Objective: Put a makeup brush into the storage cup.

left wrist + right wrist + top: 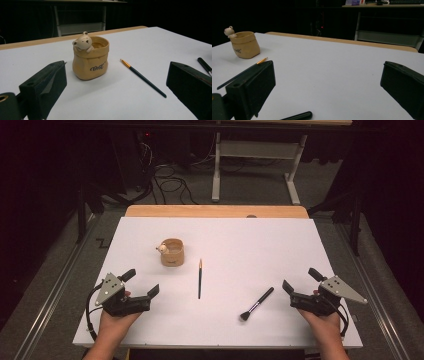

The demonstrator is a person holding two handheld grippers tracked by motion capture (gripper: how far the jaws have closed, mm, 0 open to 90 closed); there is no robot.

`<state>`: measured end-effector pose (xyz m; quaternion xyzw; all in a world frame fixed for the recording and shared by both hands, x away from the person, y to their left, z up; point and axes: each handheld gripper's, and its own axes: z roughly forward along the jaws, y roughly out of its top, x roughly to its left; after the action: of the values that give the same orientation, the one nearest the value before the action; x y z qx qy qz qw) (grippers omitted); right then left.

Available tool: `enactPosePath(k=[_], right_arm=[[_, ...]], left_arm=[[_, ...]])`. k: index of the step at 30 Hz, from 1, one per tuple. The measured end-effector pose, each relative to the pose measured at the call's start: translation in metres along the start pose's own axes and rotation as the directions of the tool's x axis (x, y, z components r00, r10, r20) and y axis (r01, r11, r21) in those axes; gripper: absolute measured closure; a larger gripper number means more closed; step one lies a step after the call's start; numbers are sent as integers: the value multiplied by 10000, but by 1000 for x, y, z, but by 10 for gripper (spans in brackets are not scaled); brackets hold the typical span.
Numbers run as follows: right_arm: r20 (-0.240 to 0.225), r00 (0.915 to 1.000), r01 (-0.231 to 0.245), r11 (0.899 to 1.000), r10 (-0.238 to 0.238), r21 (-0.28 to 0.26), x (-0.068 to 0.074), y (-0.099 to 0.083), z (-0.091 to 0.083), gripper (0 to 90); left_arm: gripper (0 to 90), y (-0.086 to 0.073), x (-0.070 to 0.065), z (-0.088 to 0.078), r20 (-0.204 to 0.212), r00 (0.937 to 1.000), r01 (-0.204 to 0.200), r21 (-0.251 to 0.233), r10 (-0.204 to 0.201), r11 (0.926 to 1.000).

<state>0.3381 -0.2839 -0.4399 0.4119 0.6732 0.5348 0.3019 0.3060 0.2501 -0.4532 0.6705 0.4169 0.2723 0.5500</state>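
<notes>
Biggest thing here is the white rectangular table top [280, 250] with a light wooden strip along its far edge.

On it, toward the far left, sits a tan ceramic pot shaped like a little sack [90, 62] with a cream bear figure [83, 42] peeking over its rim. There's dark cursive writing on the front of the pot, looks like "Gost" or similar, can't read it for sure. From the left gripper view the inside of the pot looks bare as far as I can see into it.

Left gripper [142, 282] is low at the near left corner of the table, jaws spread wide with nothing between them. The pot stands just ahead of it, between the jaws' line of sight but well apart from them.

Right gripper [301, 280] is at the near right corner, jaws equally wide and holding nothing.

Between the two grippers lie two brushes flat on the table: a black-handled makeup brush with a dark fluffy head [256, 303], angled, nearer the right gripper, and a thin dark paintbrush with a gold ferrule [199, 279], lying straight just right of the pot. Neither touches a gripper.
</notes>
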Motion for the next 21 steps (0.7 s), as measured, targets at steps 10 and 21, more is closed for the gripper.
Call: enactPosePath(k=[10, 21], right_arm=[[60, 10000, 35, 10000, -35, -35, -2, 0, -1, 6], [63, 9999, 82, 10000, -82, 5, -2, -1, 0, 6]], left_arm=[[39, 0, 1, 0, -85, 9999, 65, -22, -65, 10000], [40, 0, 1, 0, -108, 9999, 125, -48, -125, 9999]])
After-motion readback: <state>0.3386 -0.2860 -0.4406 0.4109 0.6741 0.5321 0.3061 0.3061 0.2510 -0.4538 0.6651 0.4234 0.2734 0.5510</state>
